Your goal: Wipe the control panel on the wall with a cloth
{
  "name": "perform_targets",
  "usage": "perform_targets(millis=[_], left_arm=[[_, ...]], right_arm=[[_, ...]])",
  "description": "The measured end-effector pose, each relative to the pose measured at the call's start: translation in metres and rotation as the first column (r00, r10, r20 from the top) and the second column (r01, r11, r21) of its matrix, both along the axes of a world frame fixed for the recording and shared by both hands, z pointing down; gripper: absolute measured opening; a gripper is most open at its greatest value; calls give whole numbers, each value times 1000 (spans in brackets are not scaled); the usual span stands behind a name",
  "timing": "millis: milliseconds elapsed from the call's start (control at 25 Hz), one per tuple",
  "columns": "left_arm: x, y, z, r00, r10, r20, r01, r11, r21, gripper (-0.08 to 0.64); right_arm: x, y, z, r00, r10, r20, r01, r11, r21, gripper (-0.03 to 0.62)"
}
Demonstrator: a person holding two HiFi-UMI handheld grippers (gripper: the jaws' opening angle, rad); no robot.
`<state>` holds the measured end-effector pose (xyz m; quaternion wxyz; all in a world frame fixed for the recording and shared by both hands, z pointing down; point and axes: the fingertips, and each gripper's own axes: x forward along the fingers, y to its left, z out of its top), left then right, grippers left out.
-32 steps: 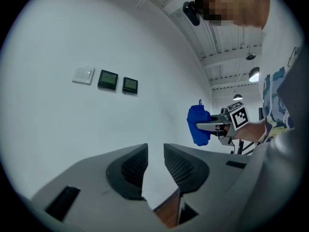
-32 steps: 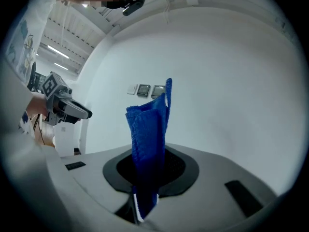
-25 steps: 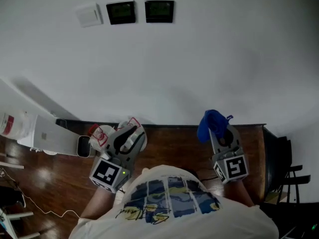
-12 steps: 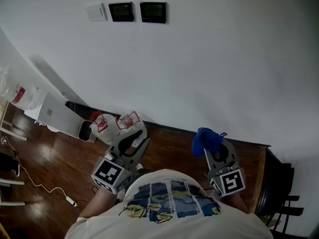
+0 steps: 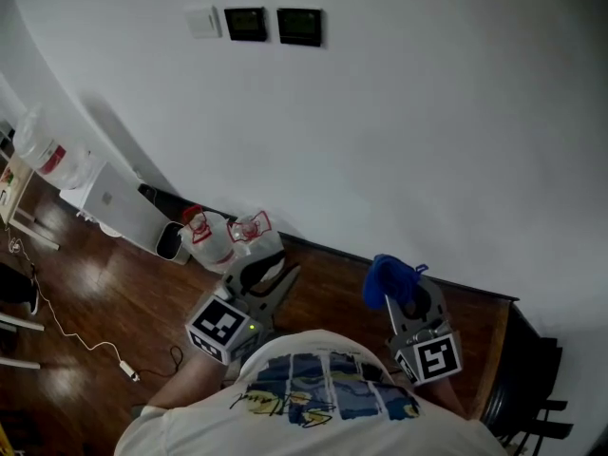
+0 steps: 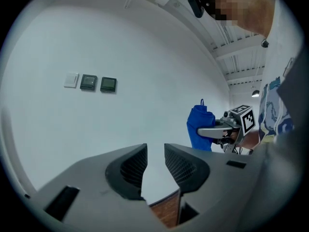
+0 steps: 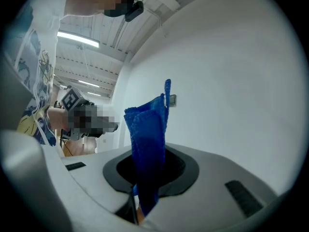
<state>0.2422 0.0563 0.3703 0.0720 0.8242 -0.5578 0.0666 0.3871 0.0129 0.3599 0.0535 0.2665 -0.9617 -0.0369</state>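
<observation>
Two hand-held grippers face a white wall [image 5: 399,141], both low in the head view. The control panel [image 5: 247,24] is mounted high on that wall, well apart from them, with a second dark unit [image 5: 299,26] just beside it. The right gripper [image 7: 145,187] pinches a blue cloth [image 7: 147,129], which stands upright out of its jaws. The left gripper [image 6: 154,164] has its jaws narrowly apart with nothing between them. White bags [image 5: 228,237] lie at the wall's base.
</observation>
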Motion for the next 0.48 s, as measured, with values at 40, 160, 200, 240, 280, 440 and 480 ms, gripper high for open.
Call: perform_targets(millis=[40, 160, 200, 240, 280, 440, 480], left_arm=[[3, 0, 0, 1000, 6, 7, -6, 1000, 4, 86], [10, -3, 1, 1000, 25, 19, -25, 1000, 4, 86], [13, -4, 0, 999, 31, 20, -32, 999, 3, 86], [16, -5, 0, 999, 38, 19, -38, 999, 3, 86], [20, -5, 0, 999, 45, 19, -45, 999, 3, 86], [32, -1, 4, 998, 57, 21, -57, 998, 1, 86], [34, 1, 5, 998, 59, 18, -59, 998, -2, 86]], right_arm=[[4, 2, 0, 1000, 5, -1, -5, 1000, 1, 75], [12, 2, 4, 1000, 18, -8, -18, 1000, -5, 75], [15, 1, 4, 1000, 23, -8, -23, 1000, -7, 75], [17, 2, 4, 1000, 28, -8, -28, 1000, -7, 76], [20, 3, 4, 999, 32, -7, -32, 999, -5, 75], [31, 12, 6, 999, 34, -16, -34, 999, -1, 76], [33, 14, 6, 999, 34, -18, -34, 999, -1, 75]])
